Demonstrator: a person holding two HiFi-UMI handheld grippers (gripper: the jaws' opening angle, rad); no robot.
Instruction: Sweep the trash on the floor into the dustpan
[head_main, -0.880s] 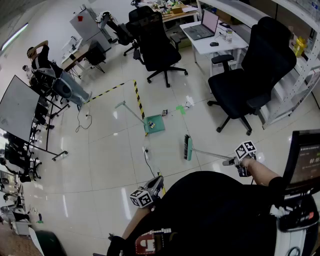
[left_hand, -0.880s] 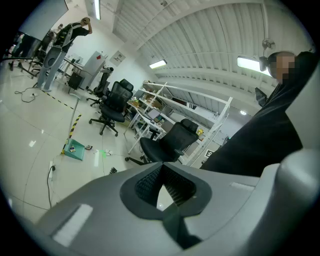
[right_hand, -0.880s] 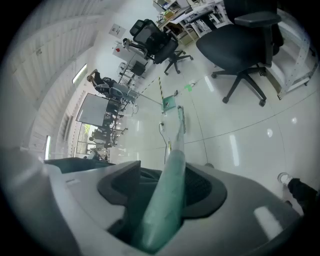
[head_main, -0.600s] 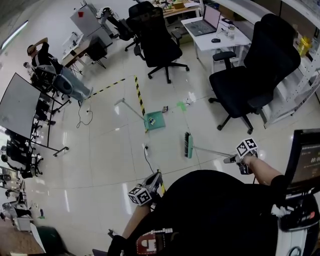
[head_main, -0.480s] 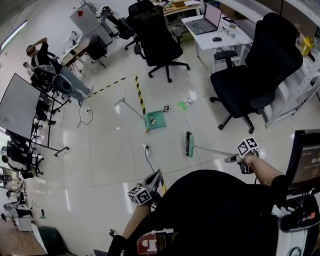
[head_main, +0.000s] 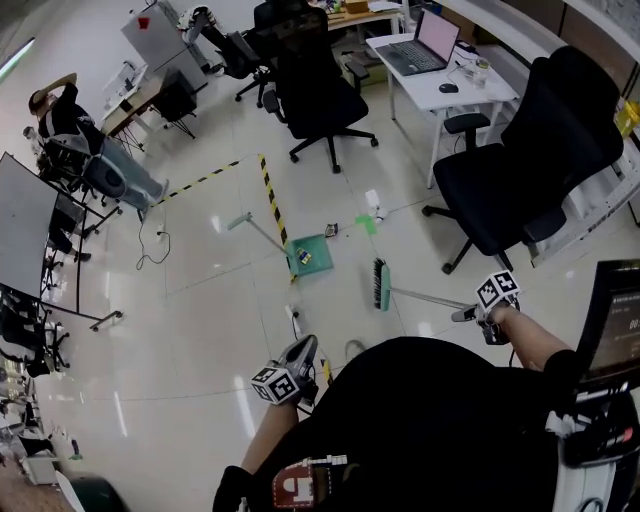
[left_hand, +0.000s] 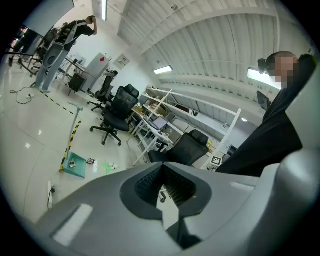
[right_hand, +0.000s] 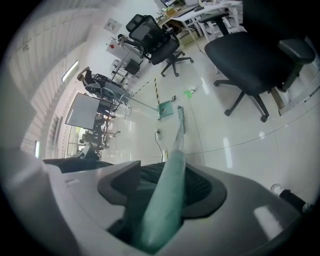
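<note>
Green bristles mark the broom (head_main: 380, 283) head, which rests on the glossy pale floor (head_main: 200, 330) just right of the green dustpan (head_main: 312, 254) and apart from it. The broom's thin handle runs right and near to the right gripper (head_main: 463, 316), whose jaws are clamped on the handle's green end (right_hand: 167, 200). The dustpan lies flat beside a yellow-black tape stripe (head_main: 270, 200), with its long pale handle angled far-left and a few small bits inside it. Trash (head_main: 366, 224) is scattered on the floor just beyond the broom head: a green scrap, a white piece and a small dark item. The left gripper (head_main: 300, 352) hangs near the person's body, its jaws drawn together at the tips with nothing between them (left_hand: 162, 187).
</note>
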